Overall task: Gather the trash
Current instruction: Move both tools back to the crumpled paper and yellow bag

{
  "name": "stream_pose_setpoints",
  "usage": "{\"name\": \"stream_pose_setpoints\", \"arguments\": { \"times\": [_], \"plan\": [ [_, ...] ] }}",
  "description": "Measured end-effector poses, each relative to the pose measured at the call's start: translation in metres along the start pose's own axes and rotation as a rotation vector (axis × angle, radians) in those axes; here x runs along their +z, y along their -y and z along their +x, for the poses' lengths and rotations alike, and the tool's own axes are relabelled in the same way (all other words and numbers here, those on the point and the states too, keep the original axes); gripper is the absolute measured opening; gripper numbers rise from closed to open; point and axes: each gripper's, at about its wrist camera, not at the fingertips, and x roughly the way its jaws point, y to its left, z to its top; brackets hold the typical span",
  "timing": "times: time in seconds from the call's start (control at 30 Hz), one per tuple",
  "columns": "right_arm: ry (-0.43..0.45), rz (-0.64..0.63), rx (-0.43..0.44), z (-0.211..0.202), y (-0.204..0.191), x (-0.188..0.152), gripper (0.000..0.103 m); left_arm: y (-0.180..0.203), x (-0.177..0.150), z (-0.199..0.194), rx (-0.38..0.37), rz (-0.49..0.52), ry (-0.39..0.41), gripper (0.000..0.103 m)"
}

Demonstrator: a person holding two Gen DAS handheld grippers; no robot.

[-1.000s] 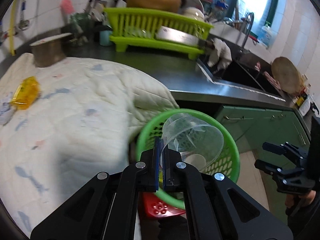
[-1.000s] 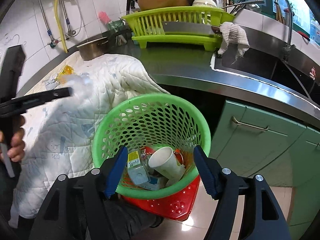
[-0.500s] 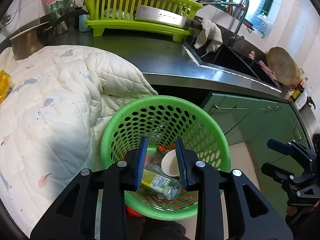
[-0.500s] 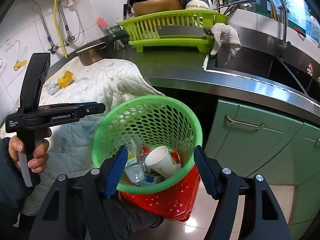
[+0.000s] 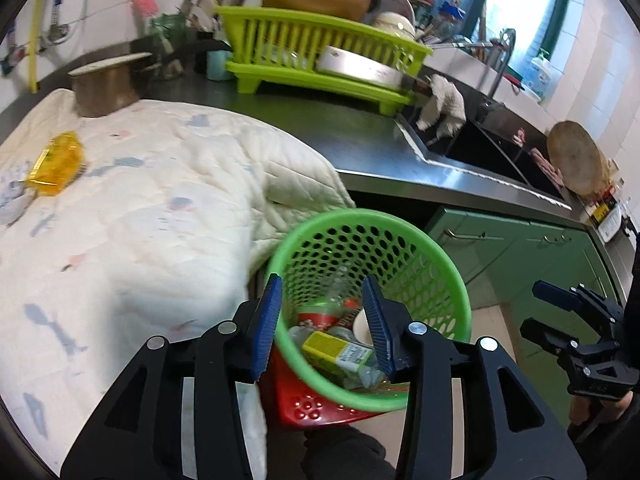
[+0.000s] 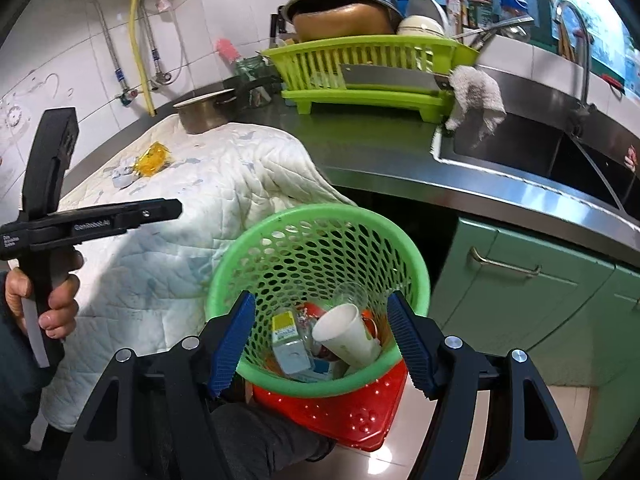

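A green perforated basket [image 5: 424, 248] [image 6: 320, 216] stands on a red stool [image 6: 352, 416] below the counter edge. It holds a white paper cup [image 6: 344, 336], a yellow-green carton [image 5: 336, 350] [image 6: 288, 344], a clear plastic cup and other trash. My left gripper [image 5: 324, 320] is open and empty above the basket's near rim. My right gripper [image 6: 320, 344] is open and empty, its fingers either side of the basket's near rim. A yellow wrapper [image 5: 54, 162] [image 6: 152, 158] and a crumpled white scrap [image 5: 10, 200] lie on the white quilted cloth [image 5: 140, 208].
A green dish rack [image 5: 320, 64] with pots and a cleaver, a metal pot [image 5: 106, 88], a sink [image 6: 540, 152] with a rag [image 6: 476, 96], and green cabinets [image 6: 520, 280] surround the spot. The cloth hangs over the counter edge beside the basket.
My left gripper let go of the clear plastic cup, which dropped into the basket, then opened wider and drew back up. My right gripper stayed open over the basket.
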Motion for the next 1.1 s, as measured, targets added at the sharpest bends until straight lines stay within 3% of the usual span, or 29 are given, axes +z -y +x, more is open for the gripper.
{"name": "stream_pose_setpoints", "arguments": {
  "times": [0.27, 0.47, 0.67, 0.93, 1.1],
  "plan": [
    [0.002, -0.066, 0.051, 0.013, -0.035, 0.020, 0.066, -0.049, 0.001, -0.043, 0.110, -0.047, 0.064, 0.047],
    [-0.003, -0.124, 0.098, 0.030, -0.068, 0.039, 0.066, -0.115, 0.007, -0.070, 0.234, -0.132, 0.100, 0.047],
    [-0.016, -0.166, 0.150, 0.053, -0.101, 0.061, 0.066, -0.204, 0.015, -0.087, 0.384, -0.279, 0.111, 0.047],
    [-0.042, -0.204, 0.243, 0.099, -0.146, 0.099, 0.066, -0.285, 0.037, -0.084, 0.445, -0.400, 0.128, 0.056],
    [-0.046, -0.219, 0.304, 0.131, -0.177, 0.129, 0.066, -0.310, 0.051, -0.075, 0.416, -0.453, 0.144, 0.062]
  ]
}}
